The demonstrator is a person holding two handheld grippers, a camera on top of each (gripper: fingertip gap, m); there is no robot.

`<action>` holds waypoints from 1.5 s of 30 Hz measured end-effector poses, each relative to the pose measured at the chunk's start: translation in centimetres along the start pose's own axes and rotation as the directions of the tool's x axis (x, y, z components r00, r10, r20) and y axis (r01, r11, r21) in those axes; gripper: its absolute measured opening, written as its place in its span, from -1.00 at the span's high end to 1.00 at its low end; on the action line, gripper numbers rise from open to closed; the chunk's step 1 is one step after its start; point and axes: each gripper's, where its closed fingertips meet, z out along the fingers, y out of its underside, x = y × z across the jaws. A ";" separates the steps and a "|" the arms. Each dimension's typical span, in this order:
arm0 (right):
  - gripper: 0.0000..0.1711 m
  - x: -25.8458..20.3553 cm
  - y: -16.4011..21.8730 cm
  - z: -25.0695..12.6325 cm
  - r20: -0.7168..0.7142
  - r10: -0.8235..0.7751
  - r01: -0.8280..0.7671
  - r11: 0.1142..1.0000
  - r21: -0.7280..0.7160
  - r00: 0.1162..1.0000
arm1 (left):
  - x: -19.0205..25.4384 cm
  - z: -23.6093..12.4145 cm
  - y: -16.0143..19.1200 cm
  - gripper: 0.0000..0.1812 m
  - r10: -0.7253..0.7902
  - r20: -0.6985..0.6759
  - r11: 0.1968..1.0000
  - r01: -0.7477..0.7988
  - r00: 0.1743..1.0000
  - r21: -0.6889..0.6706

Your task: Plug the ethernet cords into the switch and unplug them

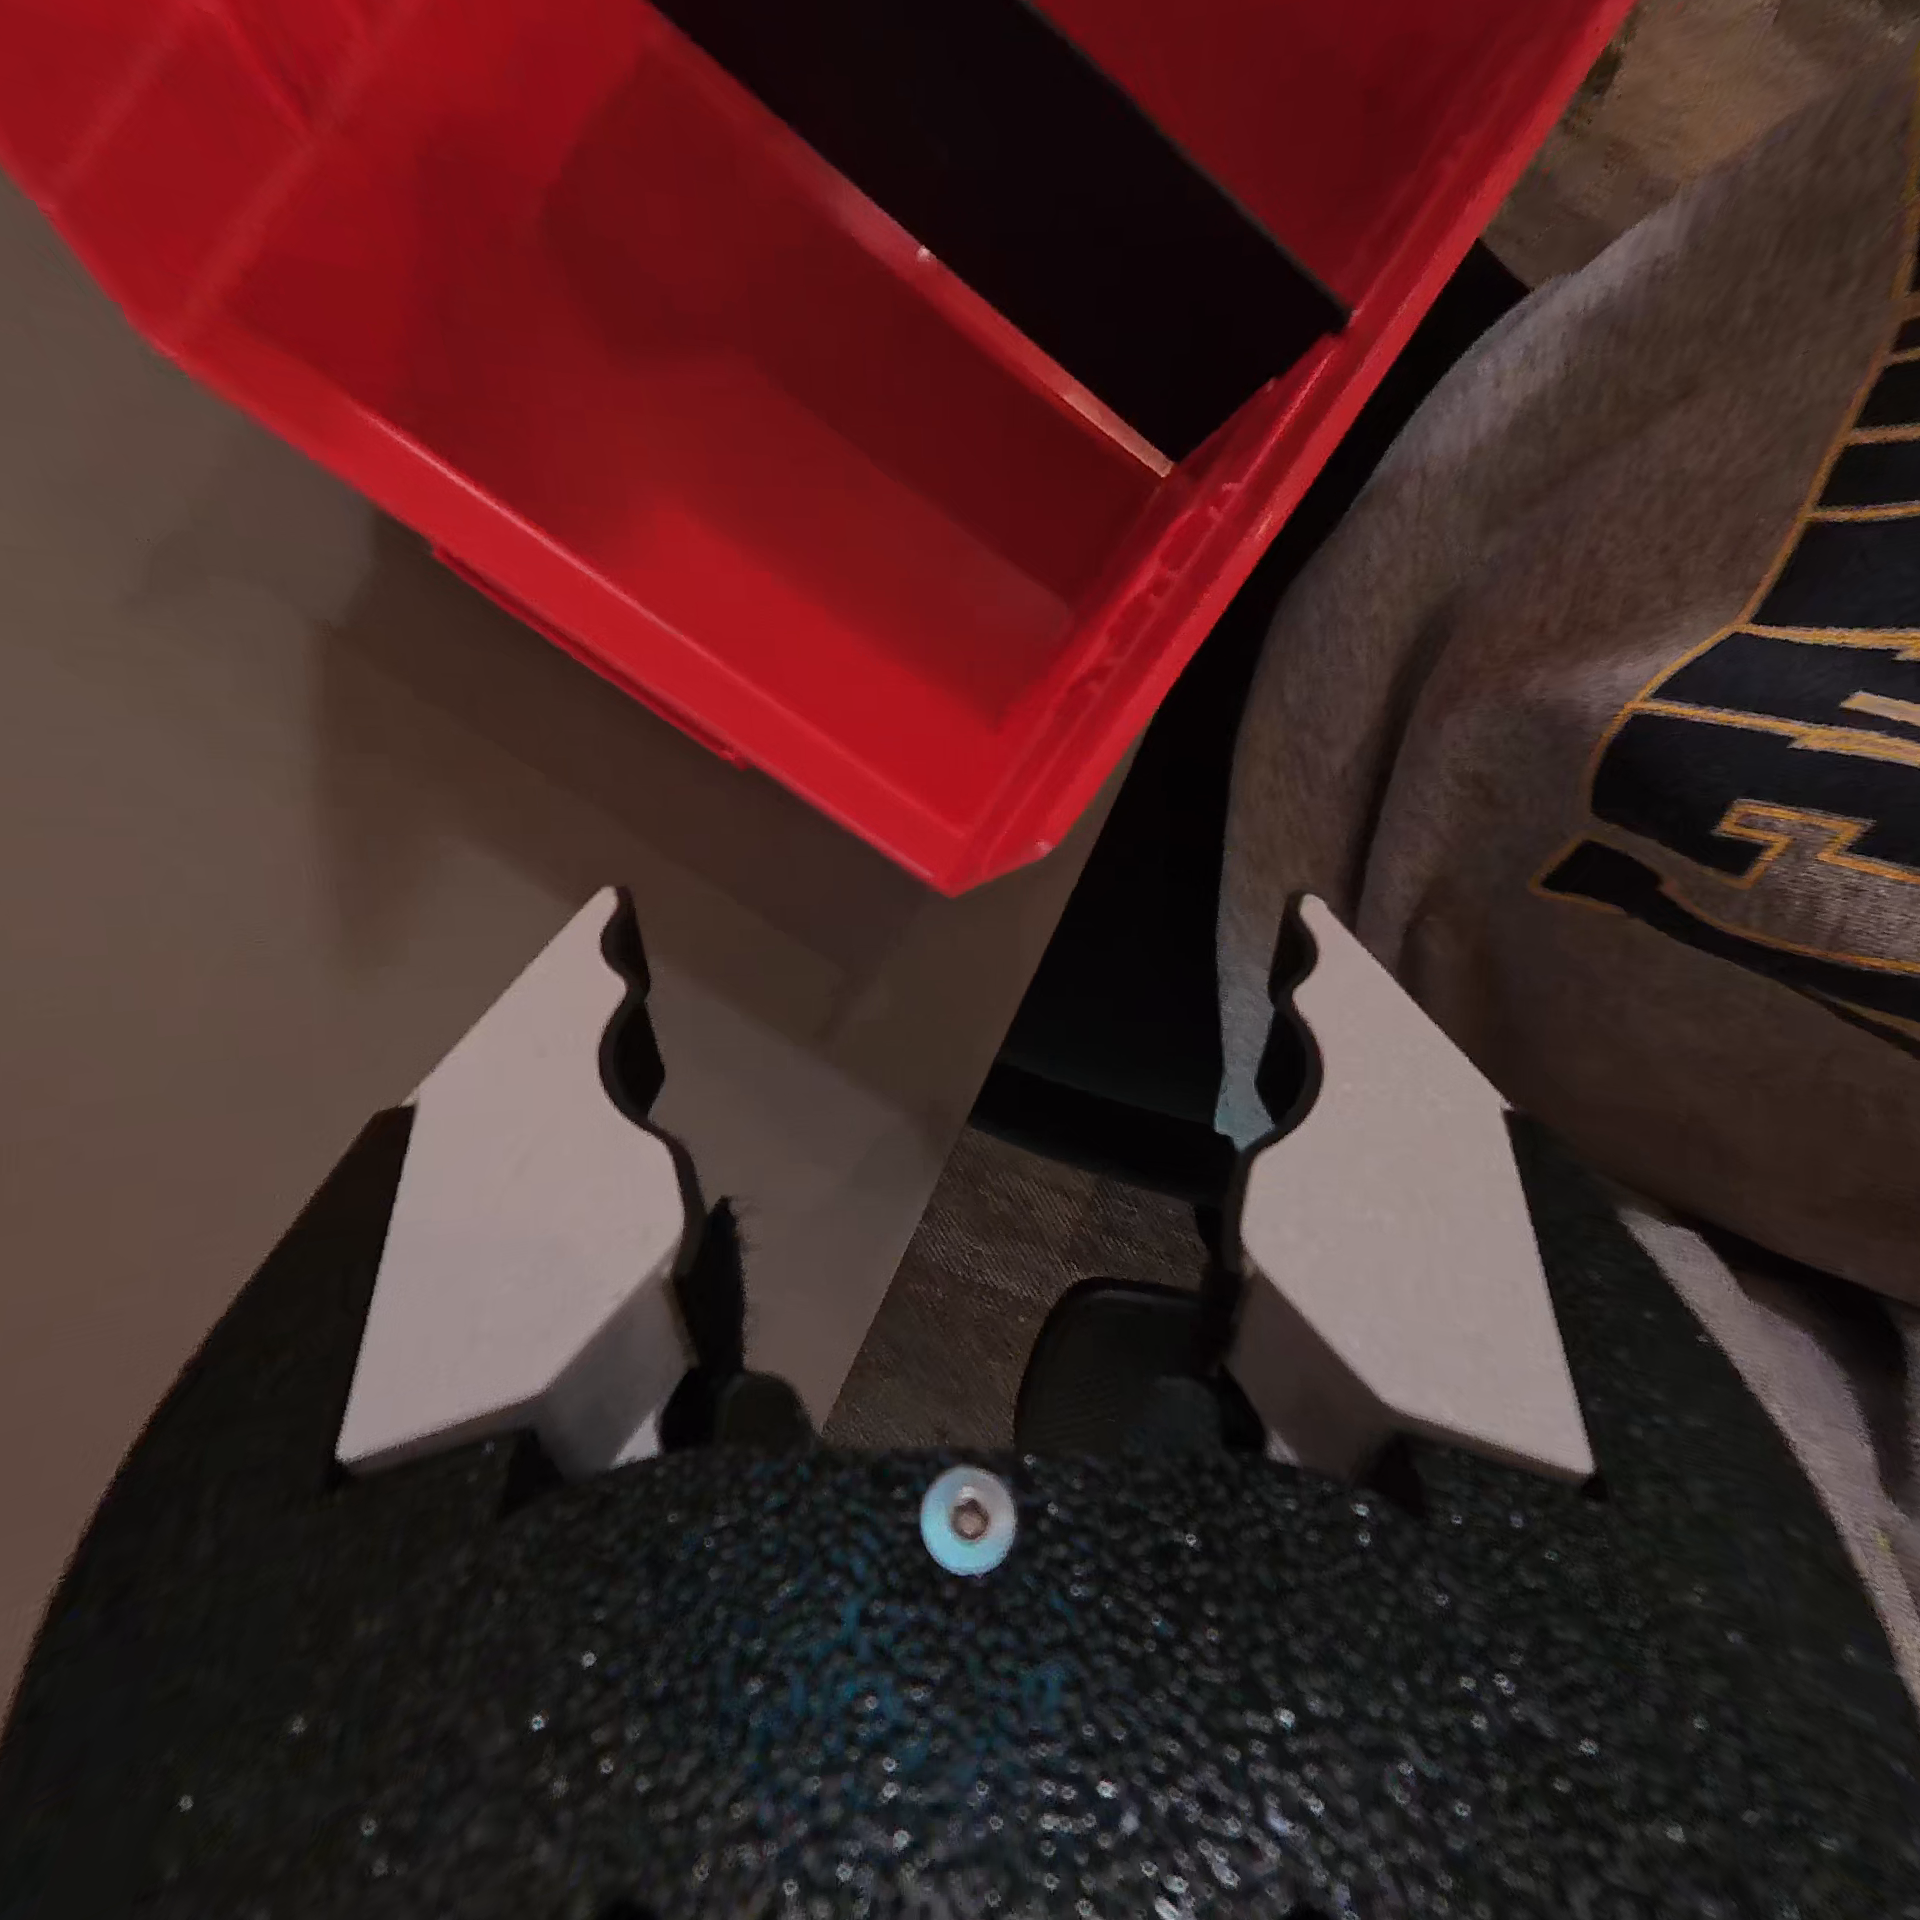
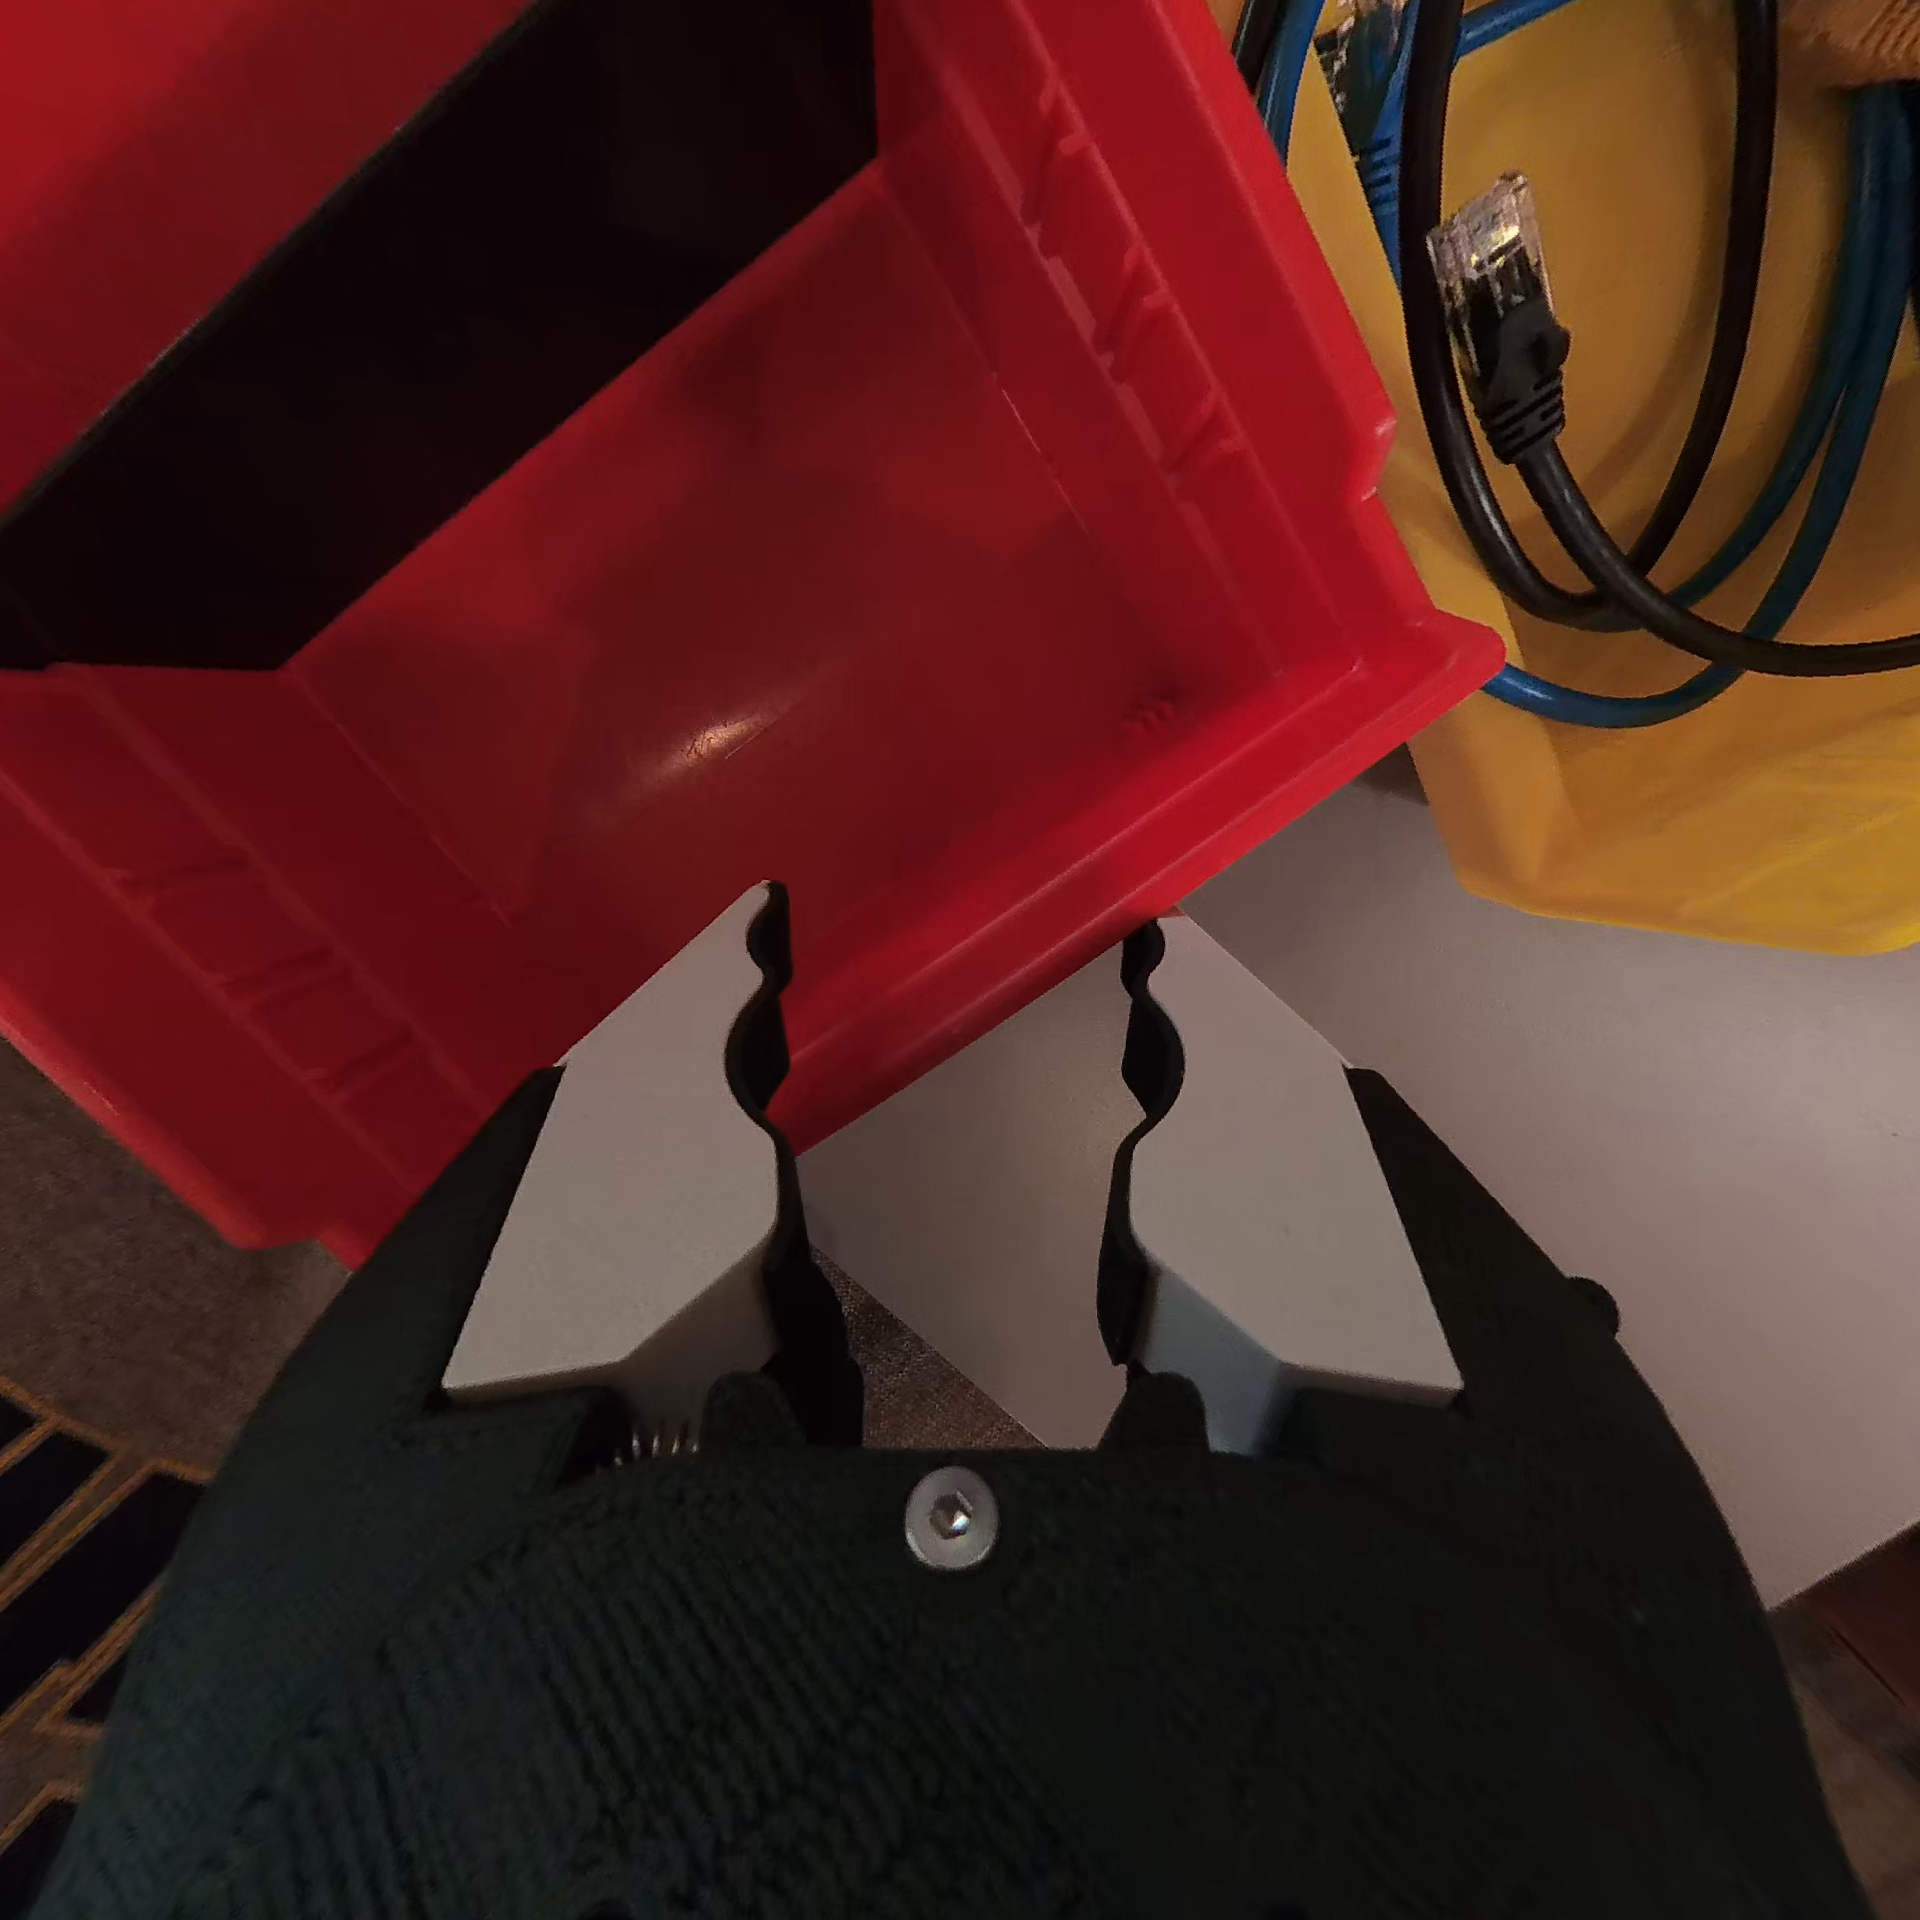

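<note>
Both my claws are up over the white worktop (image 2: 1558, 1091), two of them, each holding nothing. My left claw (image 1: 961, 914) has its two fingers spread wide, hanging over the worktop's edge with a person's grey sweatshirt (image 1: 1507, 623) just to the right. My right claw (image 2: 956, 914) has its fingers apart too, a narrower gap, tips over the near rim of the one red bin (image 2: 1039, 935). That bin sits at the worktop's near corner, a dark block (image 2: 436, 416) lying inside it; whether that is the switch, I cannot tell. Beside it, one yellow bin (image 2: 1662, 831) holds the cords: one black ethernet cord (image 2: 1507, 364), clear plug showing, among blue cords (image 2: 1860, 416) whose number I cannot tell.
</note>
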 end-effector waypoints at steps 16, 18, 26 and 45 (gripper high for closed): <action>0.27 0.1 0.0 0.0 -0.010 -0.004 0.004 1.000 -0.002 1.000 | -0.8 -0.9 -0.6 -0.29 0.031 0.068 0.998 -0.035 0.997 0.046; 0.27 0.2 0.0 0.0 -0.010 -0.003 0.003 1.000 -0.001 1.000 | -0.9 -0.9 -0.7 -0.29 0.034 0.071 0.998 -0.037 0.997 0.049; 0.27 0.4 0.1 -0.1 -0.025 -0.001 0.001 1.000 -0.004 1.000 | -0.8 -0.8 -0.8 -0.29 0.038 0.070 0.998 -0.042 0.997 0.046; 0.27 0.5 0.1 -0.2 -0.036 -0.004 0.003 1.000 -0.009 0.999 | -0.8 -0.3 -0.6 -0.29 0.048 0.065 0.999 -0.049 0.997 0.017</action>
